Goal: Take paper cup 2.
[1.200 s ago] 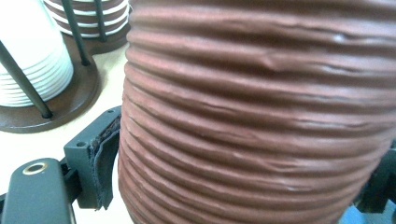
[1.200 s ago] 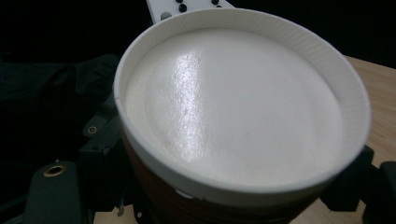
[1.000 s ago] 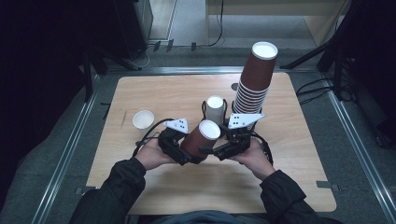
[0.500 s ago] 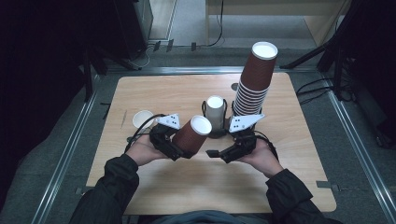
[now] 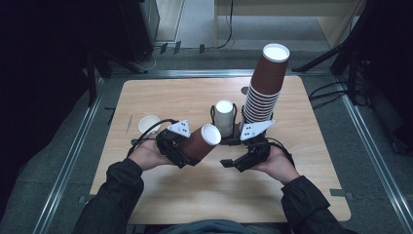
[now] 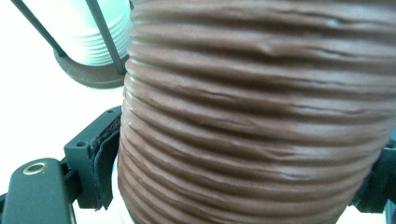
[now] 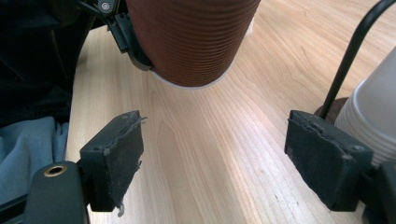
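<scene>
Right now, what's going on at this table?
A person works two handheld tongs over a wooden table. The left tongs are shut on a ribbed brown paper cup, held tilted with its white inside facing up and right. The right tongs are open and hold nothing, just right of that cup. Behind them stand a wire holder of white cups and a tall stack of brown cups. A single white cup sits at the left.

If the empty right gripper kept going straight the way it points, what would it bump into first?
Probably the ribbed brown paper cup clamped in the left gripper. The right gripper is open, with bare wooden table between it and the cup. Depth is hard to judge.
</scene>
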`<action>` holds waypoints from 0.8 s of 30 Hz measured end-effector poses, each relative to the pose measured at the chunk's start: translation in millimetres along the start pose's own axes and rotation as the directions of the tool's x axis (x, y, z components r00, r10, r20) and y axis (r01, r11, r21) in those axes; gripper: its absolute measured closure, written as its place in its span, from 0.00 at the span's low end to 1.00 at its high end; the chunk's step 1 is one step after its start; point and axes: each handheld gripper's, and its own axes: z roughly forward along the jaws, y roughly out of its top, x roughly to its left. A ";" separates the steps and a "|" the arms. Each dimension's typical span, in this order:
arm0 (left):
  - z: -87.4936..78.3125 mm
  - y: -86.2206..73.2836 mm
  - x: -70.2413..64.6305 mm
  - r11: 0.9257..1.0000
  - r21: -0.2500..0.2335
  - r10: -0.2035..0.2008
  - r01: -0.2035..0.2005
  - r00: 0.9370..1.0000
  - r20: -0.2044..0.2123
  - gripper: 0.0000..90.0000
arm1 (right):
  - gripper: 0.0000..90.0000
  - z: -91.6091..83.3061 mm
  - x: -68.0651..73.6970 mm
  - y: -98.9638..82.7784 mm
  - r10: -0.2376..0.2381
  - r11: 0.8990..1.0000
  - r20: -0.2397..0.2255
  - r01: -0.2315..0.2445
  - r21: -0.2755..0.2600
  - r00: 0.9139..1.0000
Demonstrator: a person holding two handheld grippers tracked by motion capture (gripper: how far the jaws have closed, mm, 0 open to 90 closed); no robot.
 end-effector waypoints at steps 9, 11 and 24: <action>8.0 2.3 -2.1 0.996 0.081 0.038 -0.035 0.998 -0.040 0.12 | 0.22 1.7 -0.3 -1.4 -0.010 1.000 -0.006 0.010 0.022 1.000; 12.1 2.8 -3.6 0.994 0.103 0.047 -0.043 0.998 -0.039 0.12 | 0.22 2.3 -0.1 -1.4 -0.008 1.000 -0.006 0.009 0.026 1.000; 31.3 8.6 -12.3 0.982 0.167 0.084 -0.087 0.996 0.023 0.12 | 0.18 5.2 8.0 5.7 -0.039 0.999 -0.009 0.039 0.015 0.999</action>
